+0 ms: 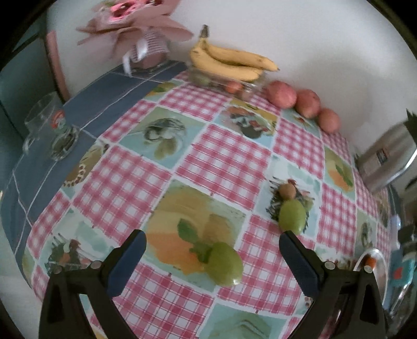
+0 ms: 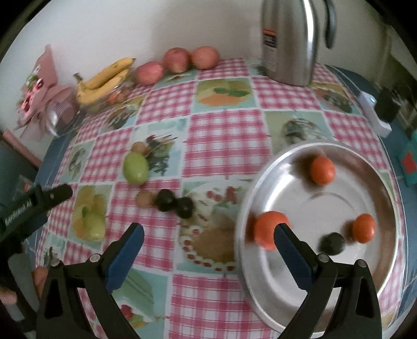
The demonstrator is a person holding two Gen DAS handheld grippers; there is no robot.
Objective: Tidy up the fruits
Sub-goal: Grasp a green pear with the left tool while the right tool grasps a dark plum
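Observation:
My left gripper is open above the checked tablecloth, and a green fruit lies on the cloth between its fingers, touching neither. A second green fruit lies by the right fingertip with a small brown fruit behind it. My right gripper is open and holds nothing. Its right finger overlaps the left rim of a steel plate that holds three oranges and a dark fruit. Two dark fruits and a brown one lie left of the plate.
Bananas rest on a clear container at the wall, with three red apples to their right. A steel kettle stands at the back, and a glass mug at the far left. A paper flower bouquet stands in the corner.

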